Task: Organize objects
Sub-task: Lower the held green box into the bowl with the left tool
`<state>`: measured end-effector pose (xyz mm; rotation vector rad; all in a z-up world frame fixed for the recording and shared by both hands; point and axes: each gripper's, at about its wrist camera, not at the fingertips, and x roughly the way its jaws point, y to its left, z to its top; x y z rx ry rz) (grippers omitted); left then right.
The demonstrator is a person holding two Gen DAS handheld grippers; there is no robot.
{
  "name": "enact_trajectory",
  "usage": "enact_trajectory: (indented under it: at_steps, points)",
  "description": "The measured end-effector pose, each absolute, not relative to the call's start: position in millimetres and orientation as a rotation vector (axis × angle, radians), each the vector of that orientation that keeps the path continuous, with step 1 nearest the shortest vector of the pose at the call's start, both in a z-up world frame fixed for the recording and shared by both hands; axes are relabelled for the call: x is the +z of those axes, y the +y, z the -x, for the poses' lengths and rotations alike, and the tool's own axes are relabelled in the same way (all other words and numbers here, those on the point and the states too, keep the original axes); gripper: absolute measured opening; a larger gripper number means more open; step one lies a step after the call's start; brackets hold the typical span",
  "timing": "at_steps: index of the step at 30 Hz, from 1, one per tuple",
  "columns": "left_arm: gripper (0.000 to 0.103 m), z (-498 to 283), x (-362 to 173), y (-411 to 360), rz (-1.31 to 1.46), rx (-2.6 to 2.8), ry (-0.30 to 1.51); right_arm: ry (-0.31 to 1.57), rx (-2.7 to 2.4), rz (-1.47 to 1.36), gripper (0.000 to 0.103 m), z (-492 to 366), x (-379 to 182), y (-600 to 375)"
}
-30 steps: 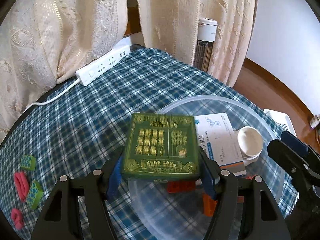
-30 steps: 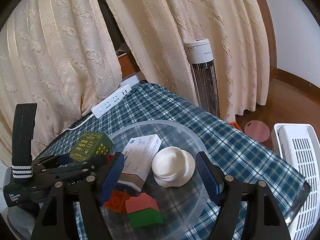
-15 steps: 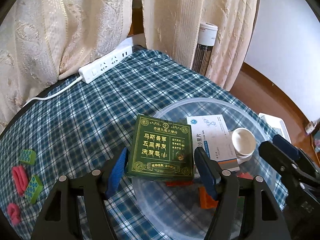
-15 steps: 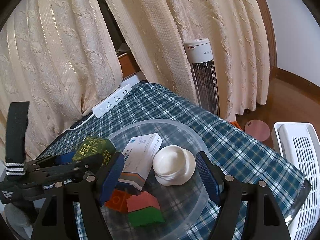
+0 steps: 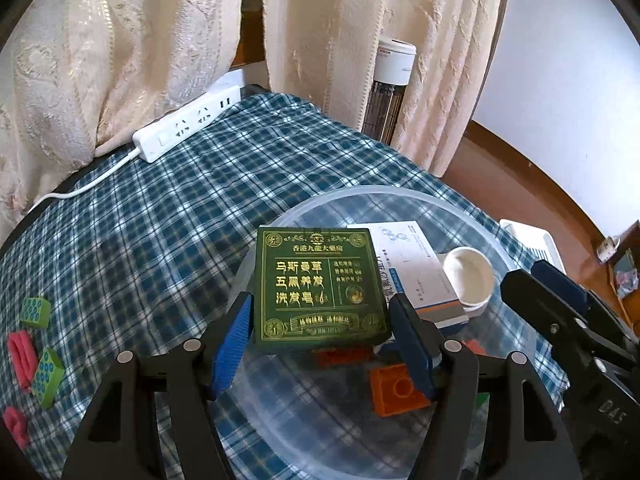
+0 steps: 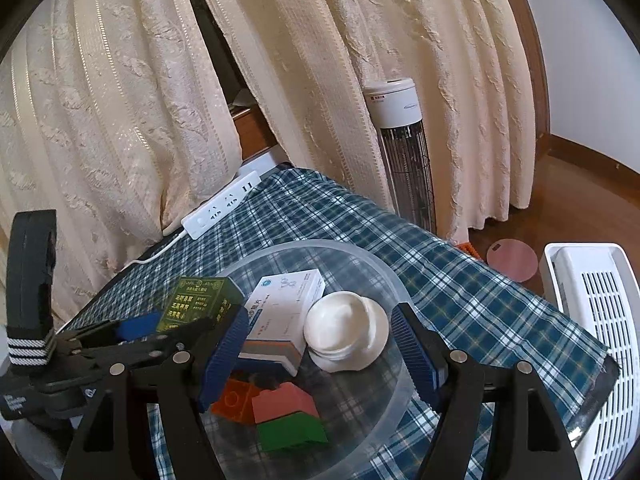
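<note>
A dark green box with gold print (image 5: 320,284) lies tilted in the clear plastic basin (image 5: 400,196), propped on a red brick and against a white medicine box (image 5: 408,256). My left gripper (image 5: 320,304) straddles the green box with its jaws open, the blue pads standing just off its sides. A white jar (image 6: 344,330) sits beside the white box (image 6: 284,304). Low over the basin (image 6: 320,246), my right gripper (image 6: 320,314) is open around the jar without touching it. Orange (image 6: 230,398), red (image 6: 282,400) and green (image 6: 290,434) bricks lie at the basin's near side.
A white power strip (image 5: 188,122) lies at the back of the checked tablecloth by the curtains. Green bricks (image 5: 36,312) and pink pieces (image 5: 20,354) sit at the table's left. A tower heater (image 6: 400,144) and a white appliance (image 6: 592,320) stand on the floor to the right.
The green box has dropped out of the left gripper's hold and settled lower in the basin, and the left pads have parted from it. The right gripper has kept still.
</note>
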<state>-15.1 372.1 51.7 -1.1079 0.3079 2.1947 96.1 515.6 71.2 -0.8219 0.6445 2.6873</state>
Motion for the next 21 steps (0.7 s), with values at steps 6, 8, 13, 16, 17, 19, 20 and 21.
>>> enact_trajectory:
  at_steps: [6, 8, 13, 16, 17, 19, 20, 21]
  points:
    - [0.07, 27, 53, 368, 1.116, 2.166, 0.206, 0.647, 2.679, 0.818, 0.077, -98, 72, 517]
    - [0.07, 29, 56, 364, 1.115, 2.158, 0.169, 0.648, 2.677, 0.818, 0.077, -98, 72, 516]
    - [0.07, 25, 69, 357, 1.067, 2.165, 0.146, 0.617, 2.68, 0.81, 0.077, -98, 75, 512]
    - [0.07, 24, 76, 350, 1.048, 2.174, 0.132, 0.612, 2.688, 0.809, 0.077, -99, 77, 510]
    - [0.07, 23, 78, 347, 1.044, 2.179, 0.128, 0.611, 2.689, 0.809, 0.077, -98, 77, 509]
    - [0.07, 24, 81, 340, 1.042, 2.192, 0.118, 0.612, 2.69, 0.811, 0.077, -99, 77, 508]
    - [0.07, 24, 82, 337, 1.042, 2.197, 0.114, 0.611, 2.692, 0.812, 0.077, -99, 77, 507]
    - [0.07, 24, 83, 333, 1.042, 2.205, 0.111, 0.61, 2.693, 0.812, 0.077, -100, 77, 506]
